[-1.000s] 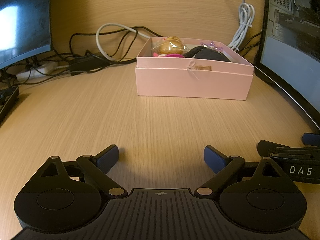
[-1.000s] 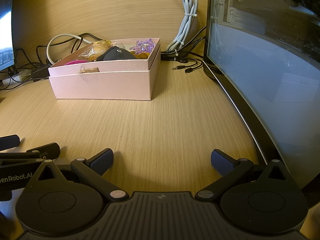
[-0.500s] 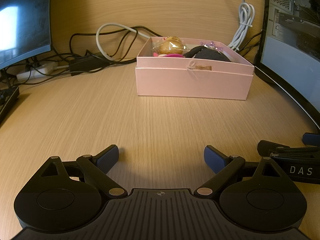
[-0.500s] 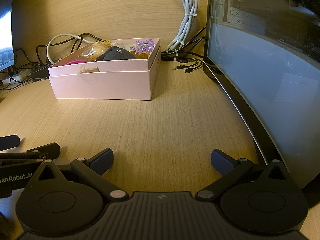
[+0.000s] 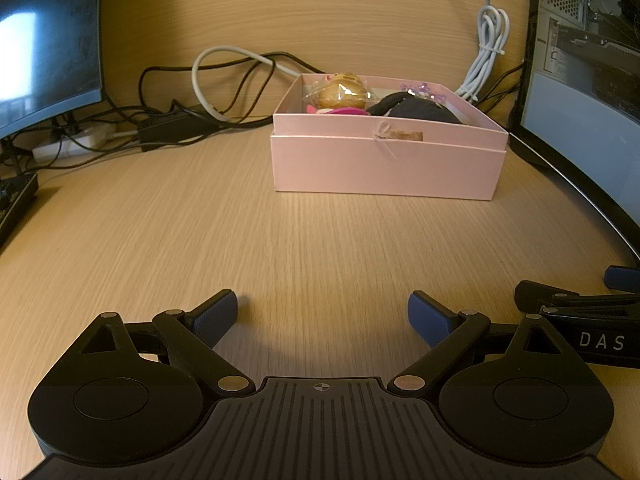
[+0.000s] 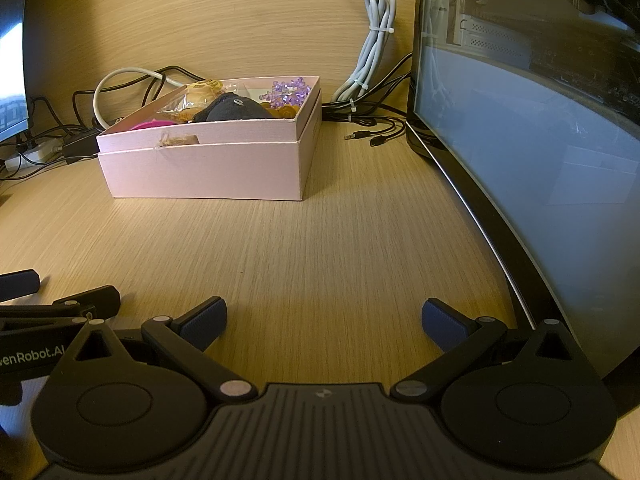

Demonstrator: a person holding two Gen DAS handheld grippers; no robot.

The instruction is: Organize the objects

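Behind the desk [image 5: 168,240], tangled black cables [image 5: 168,120] lie left of a bundled white cable [image 5: 486,64]; a monitor [image 6: 540,152] stands to its right.

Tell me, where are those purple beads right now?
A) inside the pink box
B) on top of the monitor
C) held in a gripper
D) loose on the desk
A: the purple beads lie in the far corner of the open pink box, and the left gripper and right gripper are both open with nothing between their fingers.
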